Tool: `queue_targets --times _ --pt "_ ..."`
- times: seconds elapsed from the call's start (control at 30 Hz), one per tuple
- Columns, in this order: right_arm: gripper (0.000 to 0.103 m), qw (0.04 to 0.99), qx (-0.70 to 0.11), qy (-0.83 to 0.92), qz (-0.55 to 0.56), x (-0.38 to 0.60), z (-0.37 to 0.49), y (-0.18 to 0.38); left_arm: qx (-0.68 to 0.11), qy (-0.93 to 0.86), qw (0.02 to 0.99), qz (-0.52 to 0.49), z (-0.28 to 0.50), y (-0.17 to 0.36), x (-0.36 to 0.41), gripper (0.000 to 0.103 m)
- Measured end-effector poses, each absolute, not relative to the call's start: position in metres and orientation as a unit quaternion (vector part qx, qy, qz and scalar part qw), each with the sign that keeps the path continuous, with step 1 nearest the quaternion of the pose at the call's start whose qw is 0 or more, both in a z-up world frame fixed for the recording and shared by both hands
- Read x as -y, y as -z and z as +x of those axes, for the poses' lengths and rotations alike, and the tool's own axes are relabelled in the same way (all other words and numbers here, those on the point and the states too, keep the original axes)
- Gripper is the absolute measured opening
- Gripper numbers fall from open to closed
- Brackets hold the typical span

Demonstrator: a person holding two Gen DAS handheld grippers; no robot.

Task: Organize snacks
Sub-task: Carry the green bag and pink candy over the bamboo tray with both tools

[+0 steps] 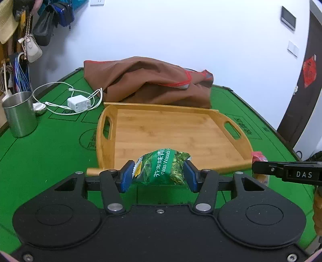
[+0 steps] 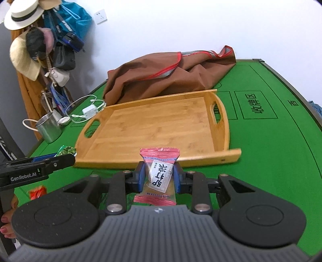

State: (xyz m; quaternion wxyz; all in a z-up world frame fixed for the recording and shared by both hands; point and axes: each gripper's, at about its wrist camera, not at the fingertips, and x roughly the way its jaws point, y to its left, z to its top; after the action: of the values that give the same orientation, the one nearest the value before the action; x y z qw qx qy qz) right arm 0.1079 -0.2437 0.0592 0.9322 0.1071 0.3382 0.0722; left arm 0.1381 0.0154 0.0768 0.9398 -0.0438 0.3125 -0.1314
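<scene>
Gripping a green pea packet (image 1: 161,168), the left gripper (image 1: 159,176) has its blue pads (image 1: 127,176) pressed on both sides of the bag, which hangs above the green counter (image 1: 50,157) at the near edge of the wooden tray (image 1: 104,141). In the right wrist view the right gripper (image 2: 158,177) is clamped on a pink-edged pastry packet (image 2: 159,175), its pads (image 2: 141,177) squeezing the wrapper's sides, with the packet upright and just short of the tray's near rim (image 2: 231,155).

The tray's floor is bare wood, with a cut-out handle at each end. From the left wrist view, a brown cloth (image 1: 147,80) lies bunched at 12 o'clock behind the tray, touching its far rim. At 10 o'clock from the tray sit a white charger (image 1: 78,102) with its looped cable (image 1: 52,96), and farther left a steel cup (image 1: 20,114). The right gripper's arm reaches in at 3 o'clock, with a pink wrapper end showing at its tip.

In the right wrist view the left gripper (image 2: 58,159) enters at 9 o'clock, green packet at its tip. An orange packet (image 2: 37,191) lies on the counter below it, at 8 o'clock. Fingers (image 2: 8,223) with painted nails show at the left edge. Hats (image 2: 22,16) and bags (image 2: 66,34) hang by the wall at 11 o'clock.
</scene>
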Motion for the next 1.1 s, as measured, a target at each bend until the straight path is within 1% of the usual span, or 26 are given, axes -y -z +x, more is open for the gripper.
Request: queue_targets --times 0.17,0.57,1.1 --pt "0.033 0.920 -0.368 -0.065 0.120 0.251 0.151 -0.059 -0.337 0.122 0.932 -0.048 0.179 -0.077 -0.010 0.050" --pt "0.033 0.908 -0.412 -0.012 0.074 0.238 0.236 -0.041 -0.406 0.111 0.905 -0.057 0.262 -0.051 0.020 0.050" --pt "0.033 0.902 -0.428 0.004 0.056 0.235 0.268 -0.021 -0.418 0.094 0.903 -0.033 0.285 -0.034 0.040 0.050"
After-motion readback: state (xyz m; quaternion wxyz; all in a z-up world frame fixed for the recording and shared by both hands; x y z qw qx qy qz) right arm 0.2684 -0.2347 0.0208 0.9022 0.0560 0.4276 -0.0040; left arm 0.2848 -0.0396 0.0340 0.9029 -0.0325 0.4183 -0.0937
